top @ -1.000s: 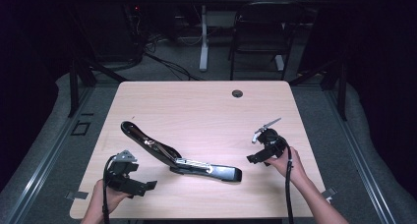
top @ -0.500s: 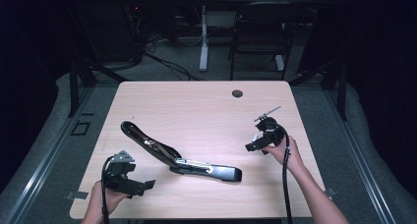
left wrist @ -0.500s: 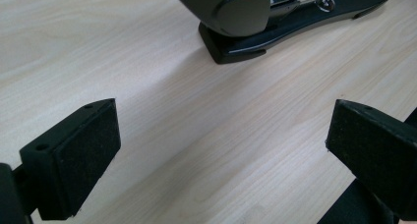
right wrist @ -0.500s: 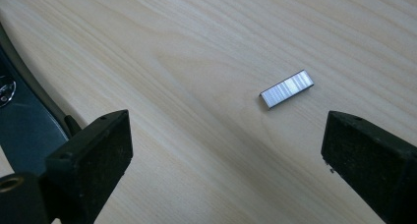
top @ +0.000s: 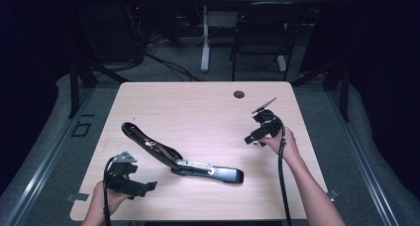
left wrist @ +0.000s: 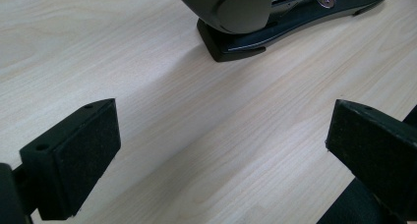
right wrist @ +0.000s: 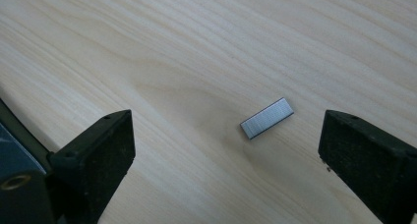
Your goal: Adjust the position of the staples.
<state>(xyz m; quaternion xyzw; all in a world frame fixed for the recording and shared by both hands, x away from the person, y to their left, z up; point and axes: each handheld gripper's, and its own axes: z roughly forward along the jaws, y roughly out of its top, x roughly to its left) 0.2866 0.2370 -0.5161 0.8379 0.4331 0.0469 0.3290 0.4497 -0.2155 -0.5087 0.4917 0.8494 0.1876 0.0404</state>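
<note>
The right gripper (right wrist: 223, 140), jaws spread though just narrowing, hovers over the flat staple strip (right wrist: 267, 118) lying on the surface (top: 198, 107); pinching something so thin risks skidding it away, short of the opened stapler (top: 181, 159).

- No text, label, brand, number or sign could be read in any of the views.
- The long black stapler (top: 178, 159), lying swung open on the pale wood-grain bench (top: 198, 112), carried no legible marking on its plastic body or on its metal rail.
- The small silver strip of staples (right wrist: 267, 118) was plain metal without print.
- The bench top itself bore only its wood grain.
</note>
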